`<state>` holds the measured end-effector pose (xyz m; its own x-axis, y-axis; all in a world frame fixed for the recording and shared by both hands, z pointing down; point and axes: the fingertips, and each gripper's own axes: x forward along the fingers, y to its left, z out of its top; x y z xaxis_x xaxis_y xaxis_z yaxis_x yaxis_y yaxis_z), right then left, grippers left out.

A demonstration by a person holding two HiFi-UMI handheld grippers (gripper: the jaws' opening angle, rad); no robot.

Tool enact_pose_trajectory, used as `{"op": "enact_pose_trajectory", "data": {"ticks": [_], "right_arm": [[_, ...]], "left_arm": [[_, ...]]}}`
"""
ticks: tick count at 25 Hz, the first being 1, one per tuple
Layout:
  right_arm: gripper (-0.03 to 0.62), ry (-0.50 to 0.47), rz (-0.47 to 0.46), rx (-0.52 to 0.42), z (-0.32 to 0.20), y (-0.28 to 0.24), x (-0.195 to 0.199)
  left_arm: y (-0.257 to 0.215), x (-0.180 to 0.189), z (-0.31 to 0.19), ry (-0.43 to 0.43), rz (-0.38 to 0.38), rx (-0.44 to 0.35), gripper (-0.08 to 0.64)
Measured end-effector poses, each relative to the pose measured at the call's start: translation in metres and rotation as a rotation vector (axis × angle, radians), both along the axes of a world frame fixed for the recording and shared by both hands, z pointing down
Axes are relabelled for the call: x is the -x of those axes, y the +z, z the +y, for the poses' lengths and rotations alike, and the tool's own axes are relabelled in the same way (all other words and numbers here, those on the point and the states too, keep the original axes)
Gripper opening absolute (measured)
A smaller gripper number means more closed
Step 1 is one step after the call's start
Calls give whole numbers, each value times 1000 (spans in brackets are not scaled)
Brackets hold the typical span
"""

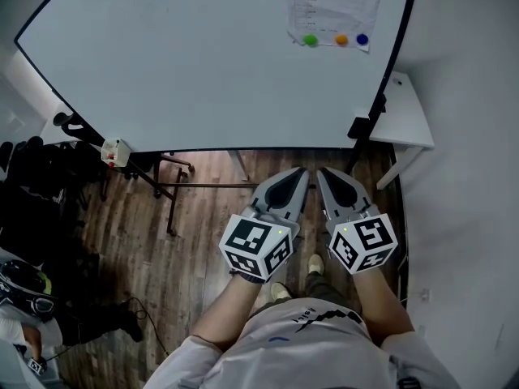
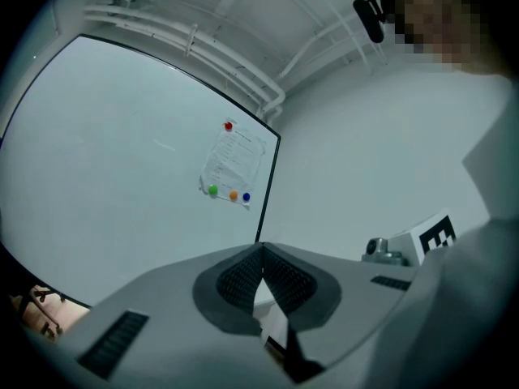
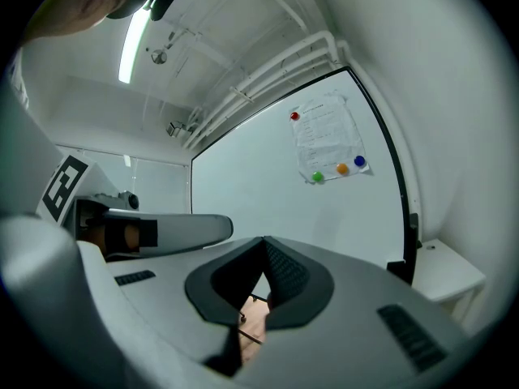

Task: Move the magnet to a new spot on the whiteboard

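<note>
The whiteboard (image 1: 203, 55) stands ahead of me, with a sheet of paper (image 1: 331, 6) pinned at its upper right. A green magnet (image 1: 310, 40), an orange magnet (image 1: 341, 40) and a blue magnet (image 1: 362, 39) sit along the paper's lower edge. A red magnet (image 3: 294, 116) holds its top. My left gripper (image 1: 300, 171) and right gripper (image 1: 324, 171) hang side by side close to my body, well short of the board. Both are shut with nothing between their jaws. Their own views show the tips meeting, left gripper (image 2: 262, 247) and right gripper (image 3: 264, 240).
A white side table (image 1: 405, 116) stands by the board's right edge. The board's stand legs (image 1: 174, 181) reach over the wooden floor. A small box (image 1: 116, 152) hangs at the board's lower left corner. Dark chairs and bags (image 1: 40, 193) crowd the left.
</note>
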<state>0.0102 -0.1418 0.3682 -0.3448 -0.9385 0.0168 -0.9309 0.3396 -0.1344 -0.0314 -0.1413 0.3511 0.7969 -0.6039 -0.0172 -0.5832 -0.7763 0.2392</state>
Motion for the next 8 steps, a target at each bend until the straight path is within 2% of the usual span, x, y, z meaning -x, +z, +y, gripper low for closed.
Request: {"op": "enact_pose_trajectory", "data": {"ticks": [8], "right_arm": [[14,-2,-1,0,-3,-4,-4]], "left_arm": [[-2,-2,-2,-2,2,0,11]]}}
